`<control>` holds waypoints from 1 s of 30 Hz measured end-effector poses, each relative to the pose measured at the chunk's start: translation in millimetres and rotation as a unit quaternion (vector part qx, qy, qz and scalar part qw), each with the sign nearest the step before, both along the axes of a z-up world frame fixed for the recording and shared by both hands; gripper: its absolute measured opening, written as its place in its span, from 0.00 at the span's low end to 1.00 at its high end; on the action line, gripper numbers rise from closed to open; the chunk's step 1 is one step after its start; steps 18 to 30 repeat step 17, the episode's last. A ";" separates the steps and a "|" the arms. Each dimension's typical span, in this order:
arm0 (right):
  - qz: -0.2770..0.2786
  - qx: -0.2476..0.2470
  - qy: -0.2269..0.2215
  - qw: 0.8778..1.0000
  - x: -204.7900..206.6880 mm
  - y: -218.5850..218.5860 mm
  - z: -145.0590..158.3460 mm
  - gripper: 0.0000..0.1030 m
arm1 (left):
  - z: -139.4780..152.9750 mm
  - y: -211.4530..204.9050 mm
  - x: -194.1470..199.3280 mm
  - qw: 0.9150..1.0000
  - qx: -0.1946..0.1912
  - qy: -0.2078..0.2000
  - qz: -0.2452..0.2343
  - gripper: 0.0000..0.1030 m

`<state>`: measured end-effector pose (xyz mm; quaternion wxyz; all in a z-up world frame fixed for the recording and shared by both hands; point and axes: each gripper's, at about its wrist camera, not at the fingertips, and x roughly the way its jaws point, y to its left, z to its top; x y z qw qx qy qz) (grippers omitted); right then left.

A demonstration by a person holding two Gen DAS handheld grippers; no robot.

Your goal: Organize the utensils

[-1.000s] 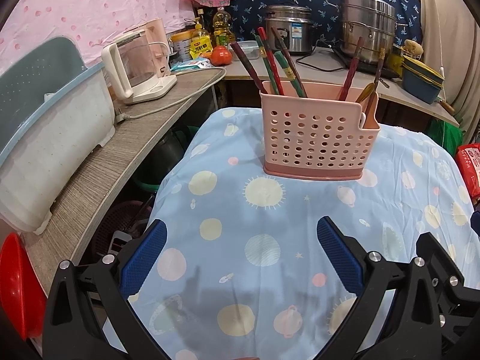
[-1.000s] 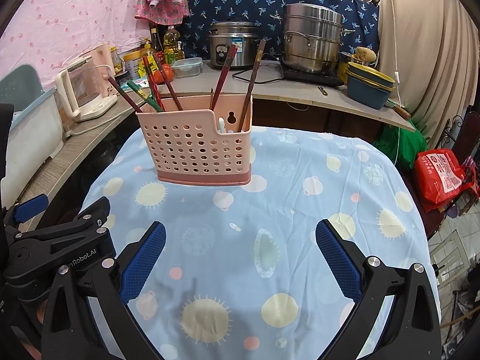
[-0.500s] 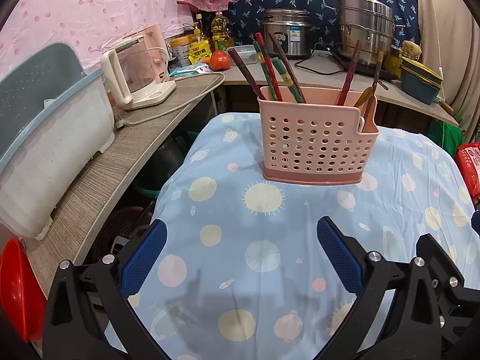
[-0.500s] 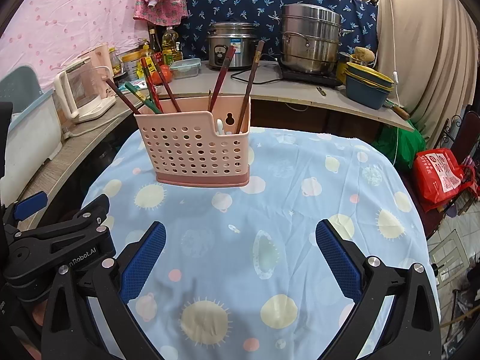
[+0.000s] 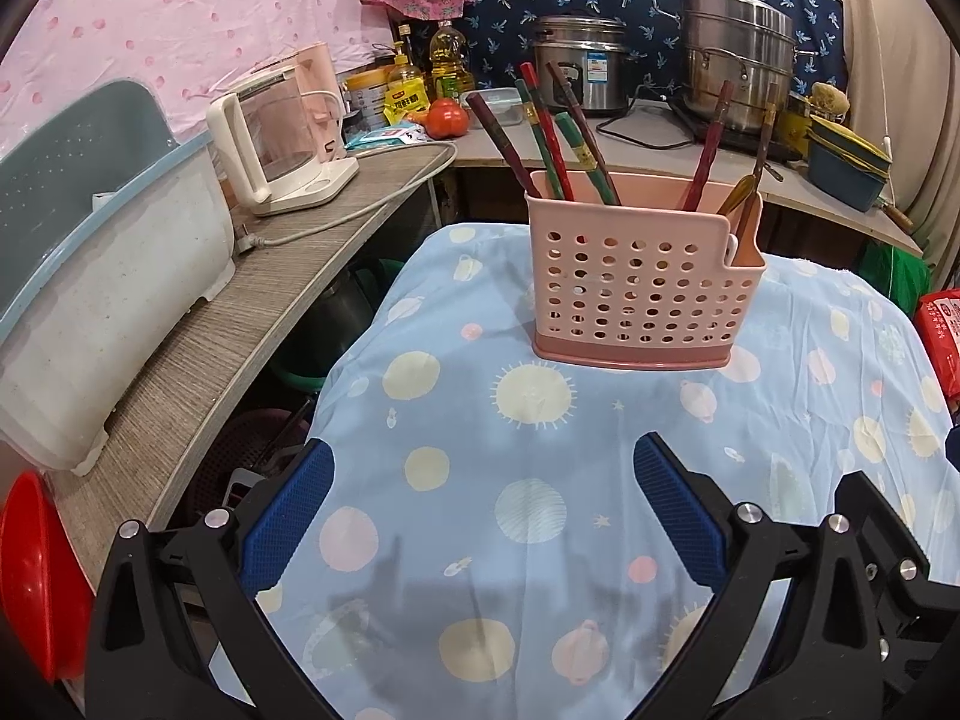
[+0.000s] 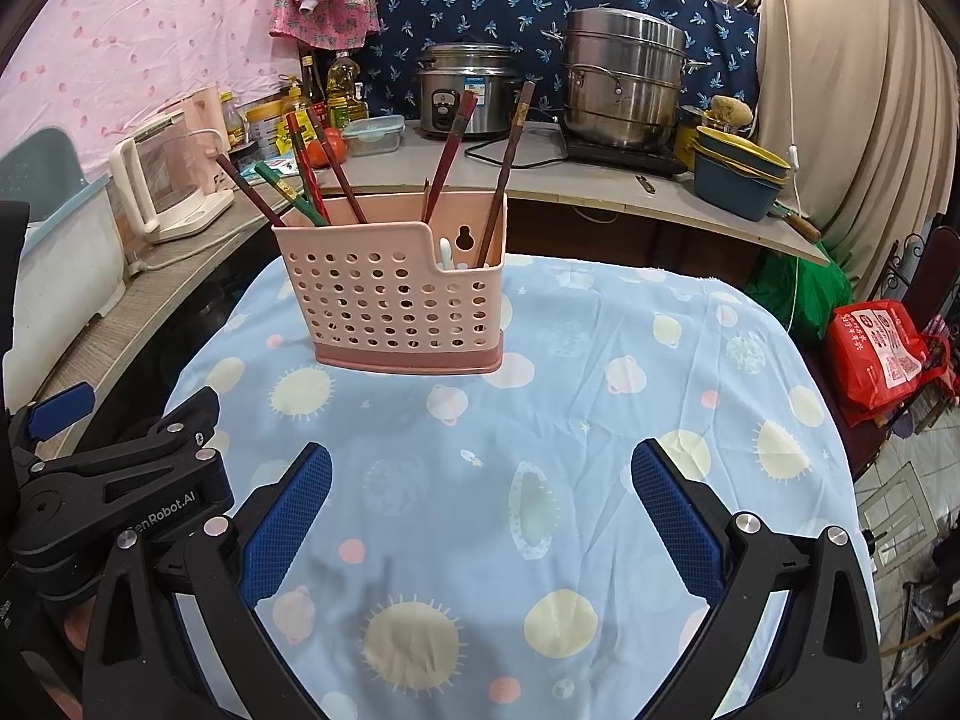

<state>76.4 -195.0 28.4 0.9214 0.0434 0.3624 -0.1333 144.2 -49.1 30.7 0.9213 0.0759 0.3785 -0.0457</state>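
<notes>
A pink basket [image 5: 645, 288] with lots of round holes stands upright on the blue spotted cloth. Red, green and brown chopsticks [image 5: 543, 132] lean together in its left part. Two more sticks [image 6: 450, 153] lean in its right part.

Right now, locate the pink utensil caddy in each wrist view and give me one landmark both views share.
Left wrist: the pink utensil caddy stands right of centre, upper half, on the blue tablecloth.
Right wrist: the caddy stands left of centre, upper half, on the same cloth.
Shared landmark: the steel stacked steamer pot on the counter behind it.
</notes>
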 end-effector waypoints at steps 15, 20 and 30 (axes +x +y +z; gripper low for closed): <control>-0.002 -0.002 -0.005 1.000 -1.7 3.9 1.3 0.94 | 4.8 0.9 -2.7 1.000 0.001 -0.010 0.004 0.93; -0.002 -0.003 -0.005 1.000 -1.7 3.6 1.7 0.94 | 5.2 0.0 -2.7 1.000 -0.001 -0.008 0.002 0.93; -0.002 -0.003 -0.005 1.000 -1.7 3.6 1.7 0.94 | 5.2 0.0 -2.7 1.000 -0.001 -0.008 0.002 0.93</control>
